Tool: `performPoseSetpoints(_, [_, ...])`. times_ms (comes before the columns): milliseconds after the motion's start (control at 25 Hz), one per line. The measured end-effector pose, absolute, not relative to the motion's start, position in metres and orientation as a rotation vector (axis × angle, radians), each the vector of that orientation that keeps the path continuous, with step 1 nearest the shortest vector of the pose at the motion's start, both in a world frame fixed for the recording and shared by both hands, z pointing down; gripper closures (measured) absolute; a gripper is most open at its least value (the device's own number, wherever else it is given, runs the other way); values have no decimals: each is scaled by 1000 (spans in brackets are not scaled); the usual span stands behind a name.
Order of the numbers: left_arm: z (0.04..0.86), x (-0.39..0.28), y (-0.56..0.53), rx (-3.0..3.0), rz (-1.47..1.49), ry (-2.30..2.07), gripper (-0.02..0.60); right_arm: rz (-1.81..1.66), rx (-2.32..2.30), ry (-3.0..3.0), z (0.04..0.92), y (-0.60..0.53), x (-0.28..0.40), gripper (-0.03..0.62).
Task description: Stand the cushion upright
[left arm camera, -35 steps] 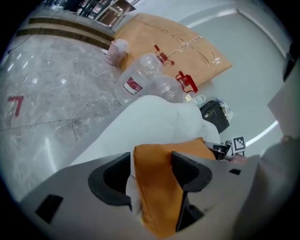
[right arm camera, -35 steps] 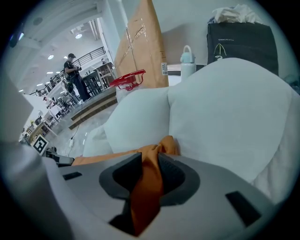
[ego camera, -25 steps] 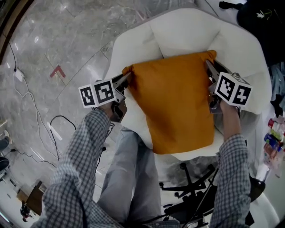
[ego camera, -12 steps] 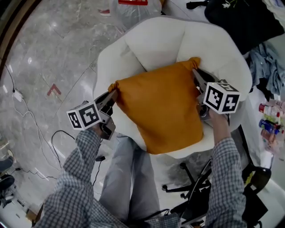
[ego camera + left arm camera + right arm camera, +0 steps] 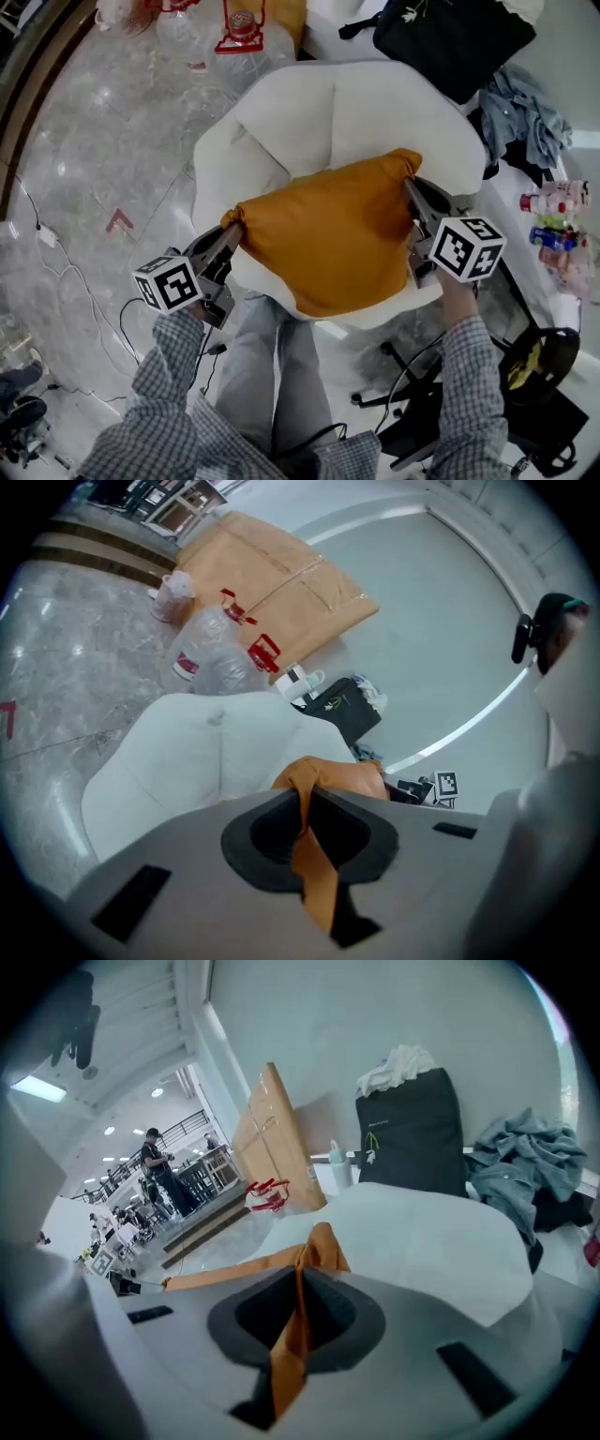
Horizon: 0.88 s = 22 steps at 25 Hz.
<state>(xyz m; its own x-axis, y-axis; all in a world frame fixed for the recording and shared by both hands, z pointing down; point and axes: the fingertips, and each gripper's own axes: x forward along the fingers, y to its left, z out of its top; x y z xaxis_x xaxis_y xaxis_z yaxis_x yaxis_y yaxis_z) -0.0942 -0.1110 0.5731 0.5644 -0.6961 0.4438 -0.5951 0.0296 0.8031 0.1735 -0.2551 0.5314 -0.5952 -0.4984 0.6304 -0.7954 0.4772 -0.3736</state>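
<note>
An orange cushion [image 5: 328, 234] hangs over the seat of a white padded chair [image 5: 328, 103], held by its two upper corners with its lower edge near the seat's front. My left gripper [image 5: 234, 230] is shut on the left corner. My right gripper [image 5: 410, 183] has its jaws closing on the right corner, with the fabric pinched between them. In the left gripper view the orange corner [image 5: 337, 775] bunches out past the left gripper [image 5: 305, 794]. In the right gripper view a fold of the cushion [image 5: 319, 1246] sticks out of the right gripper [image 5: 300, 1274].
Behind the chair are a black bag [image 5: 450, 37], a heap of grey clothes [image 5: 525, 103] and clear water bottles [image 5: 234, 28]. Small bottles [image 5: 553, 202] stand at the right. An office chair base [image 5: 403, 412] is by my legs. Cables [image 5: 56, 272] lie on the marble floor.
Both grippers have risen with the cushion's top corners. The cushion has come up off the seat and its upper edge now stands higher, nearer the backrest.
</note>
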Motion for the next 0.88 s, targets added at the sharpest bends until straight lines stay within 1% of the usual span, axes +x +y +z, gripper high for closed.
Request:
performPoseSetpoints(400, [486,-25,-83,1891,59,-923,553,1018,1388,-2333,454,-178,265,569])
performPoseSetpoints(640, [453,0,-59,1979,152,-834,554,1044,1504,-2337,425,-130,297,571])
performPoseSetpoints(880, [423,15,-54,2030,135,-783,554,1052,1587,-2334,407,-97,320,574])
